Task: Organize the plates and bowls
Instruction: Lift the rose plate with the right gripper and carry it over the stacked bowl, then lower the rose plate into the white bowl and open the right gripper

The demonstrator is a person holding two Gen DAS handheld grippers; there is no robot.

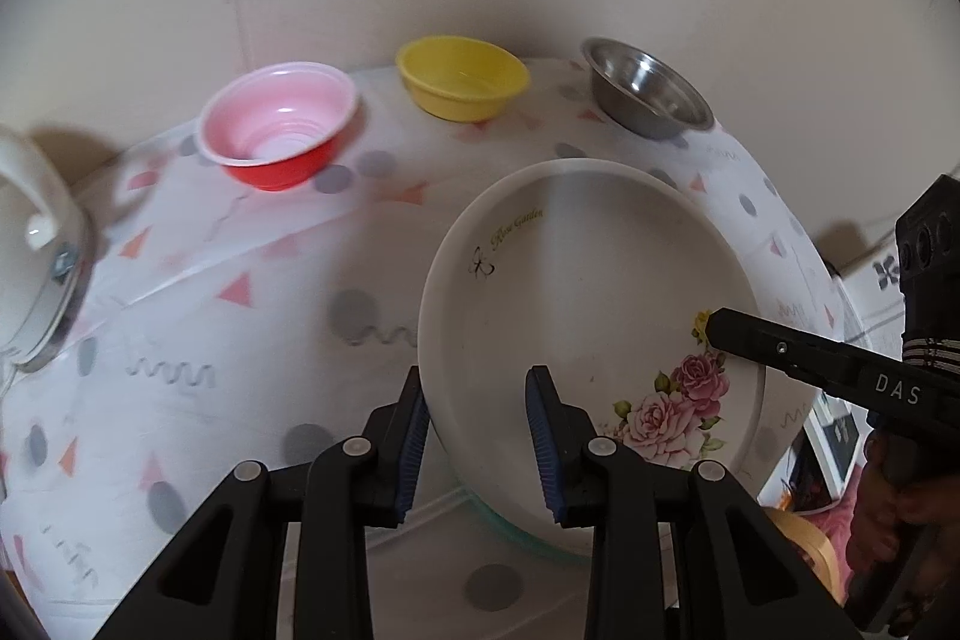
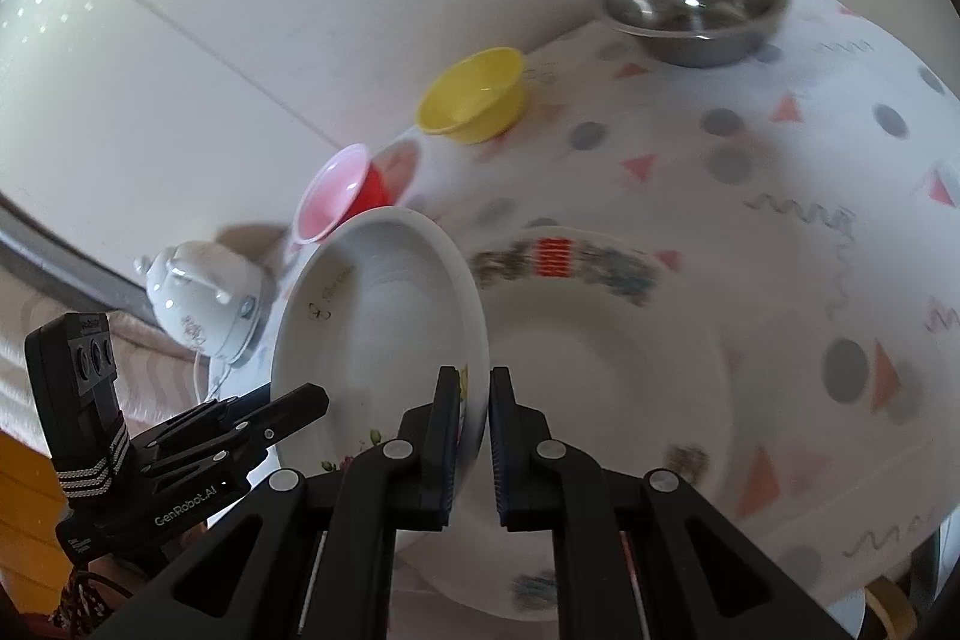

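Note:
A white deep plate with pink roses (image 1: 576, 280) is held tilted above the table between both grippers. My left gripper (image 1: 478, 388) is shut on its left rim, one pad outside and one inside. My right gripper (image 2: 474, 388) is shut on the opposite rim of the rose plate (image 2: 384, 328). Under it lies a larger white plate with a patterned rim (image 2: 606, 370). At the back of the table stand a red bowl with a pink inside (image 1: 279, 124), a yellow bowl (image 1: 462, 76) and a steel bowl (image 1: 648, 88).
The table wears a white cloth with grey dots and pink triangles (image 1: 240, 340). A white teapot-like vessel (image 1: 30, 244) stands at the table's left edge. A wall rises right behind the bowls. A roll of tape (image 1: 804, 550) lies past the right edge.

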